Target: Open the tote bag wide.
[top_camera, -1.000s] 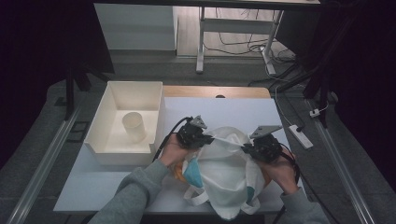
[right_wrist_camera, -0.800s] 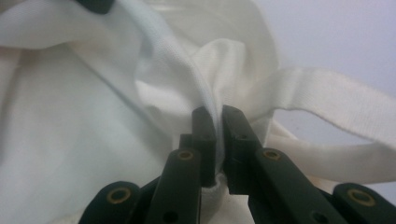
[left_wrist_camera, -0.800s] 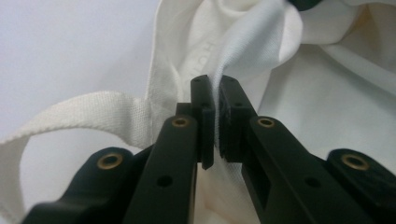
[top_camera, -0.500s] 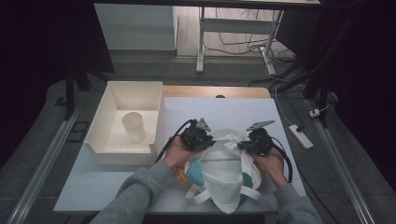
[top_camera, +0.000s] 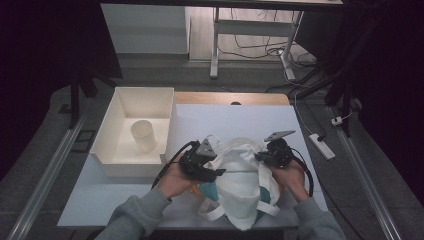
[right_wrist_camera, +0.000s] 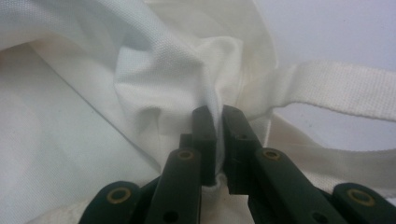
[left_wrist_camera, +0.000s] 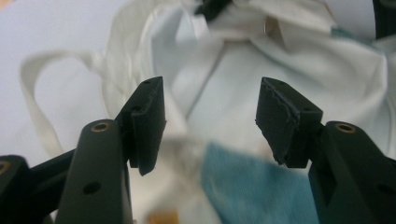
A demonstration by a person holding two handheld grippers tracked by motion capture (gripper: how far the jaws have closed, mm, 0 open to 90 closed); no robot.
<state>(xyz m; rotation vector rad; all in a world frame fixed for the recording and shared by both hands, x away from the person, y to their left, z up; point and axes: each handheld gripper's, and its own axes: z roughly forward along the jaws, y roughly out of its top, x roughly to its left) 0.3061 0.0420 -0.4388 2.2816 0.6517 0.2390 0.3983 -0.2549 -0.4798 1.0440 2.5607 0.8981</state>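
Note:
A white cloth tote bag [top_camera: 239, 186] with a teal patch lies on the white table near the front edge. My left gripper [top_camera: 218, 173] sits at the bag's left side, its jaws apart. In the left gripper view the left gripper [left_wrist_camera: 210, 126] has just been opening, and the bag [left_wrist_camera: 233, 93] lies beyond the jaws with nothing pressed between them. At the bag's right rim my right gripper [top_camera: 261, 156] is shut on a fold of the cloth. The right gripper view shows the right gripper [right_wrist_camera: 218, 135] pinching bag fabric [right_wrist_camera: 177, 70] beside a strap [right_wrist_camera: 336, 88].
A white bin [top_camera: 119, 150] stands at the table's left, with a pale cup [top_camera: 142, 135] upright inside. A power strip [top_camera: 321, 146] lies off the right edge of the table. Bare white tabletop [top_camera: 240, 120] stretches behind the bag.
The left gripper's jaws have opened off the bag and the hand has drawn back toward the front edge. The right gripper shifted slightly left at first, then held still, shut on the cloth.

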